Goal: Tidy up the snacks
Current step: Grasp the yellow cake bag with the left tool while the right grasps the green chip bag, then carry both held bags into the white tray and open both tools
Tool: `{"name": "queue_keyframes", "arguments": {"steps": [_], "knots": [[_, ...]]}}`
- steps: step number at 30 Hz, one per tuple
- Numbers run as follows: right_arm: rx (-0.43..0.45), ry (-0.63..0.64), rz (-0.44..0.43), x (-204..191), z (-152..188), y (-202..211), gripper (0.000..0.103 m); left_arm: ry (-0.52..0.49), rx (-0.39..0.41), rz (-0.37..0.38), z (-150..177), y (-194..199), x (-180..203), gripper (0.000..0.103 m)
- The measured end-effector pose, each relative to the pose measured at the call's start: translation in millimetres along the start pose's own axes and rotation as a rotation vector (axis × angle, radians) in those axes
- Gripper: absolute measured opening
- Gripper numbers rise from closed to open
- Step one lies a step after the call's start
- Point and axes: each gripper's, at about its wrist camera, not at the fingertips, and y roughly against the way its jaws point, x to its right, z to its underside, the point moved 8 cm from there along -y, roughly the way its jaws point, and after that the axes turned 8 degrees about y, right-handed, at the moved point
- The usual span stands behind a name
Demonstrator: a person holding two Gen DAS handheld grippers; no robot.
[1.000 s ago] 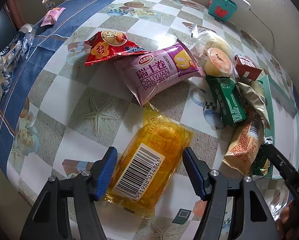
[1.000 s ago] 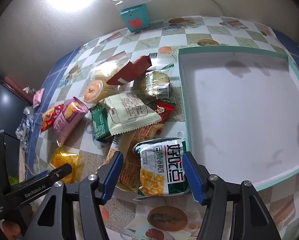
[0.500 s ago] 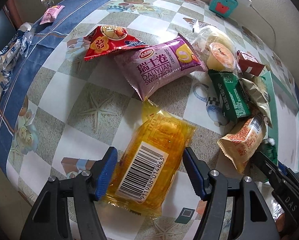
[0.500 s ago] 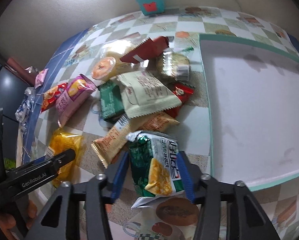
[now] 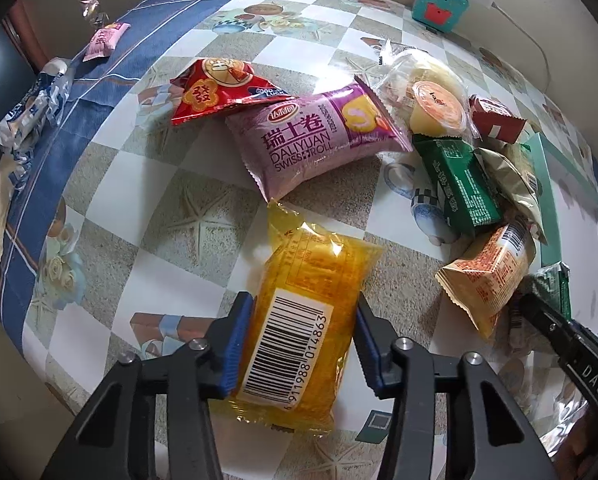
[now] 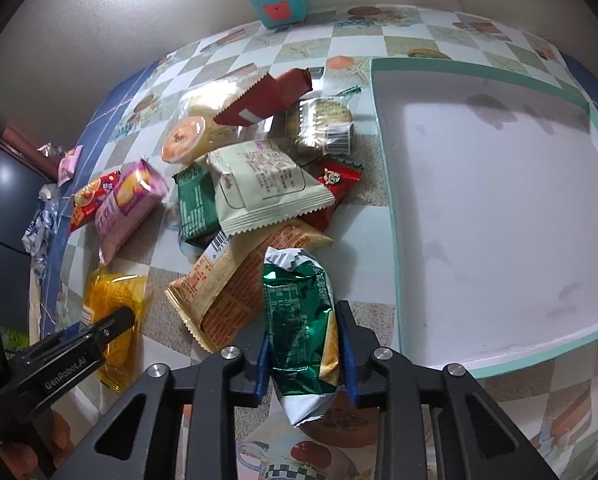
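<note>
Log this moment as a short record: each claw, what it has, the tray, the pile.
left claw: jaws closing, pads against the yellow packet, which lies on the table
right claw: jaws closing, pinching the green foil packet
tray: teal rim, white floor, no snacks inside
pile: purple Swiss roll pack, dark green packet, cream packet beside the tray

Beige wall (image 6: 99,40) behind, bright glare top left; surface (image 5: 203,216) w/ checkered cloth, blue border; dark furniture (image 6: 3,200) at left.
</note>
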Motion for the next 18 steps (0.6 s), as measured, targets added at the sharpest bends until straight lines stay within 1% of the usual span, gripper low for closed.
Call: {"name": "queue_keyframes", "arguments": {"steps": [4, 7, 13, 18], "knots": [[0.002, -0.012, -0.009, 1, -1, 4, 0.030, 0.009, 0.005, -0.012, 2, 2, -2, 0.047], [0.025, -0.017, -0.025, -1, -4, 13, 0.029, 0.014, 0.013, -0.008, 7, 9, 0, 0.047], [0.075, -0.015, -0.038, -4, -11, 34, 0.029, 0.021, 0.031, -0.001, 5, 30, 3, 0.046], [0.101, -0.047, -0.039, 5, -15, 47, 0.029, 0.007, 0.043, -0.002, -1, 50, 17, 0.046]]}}
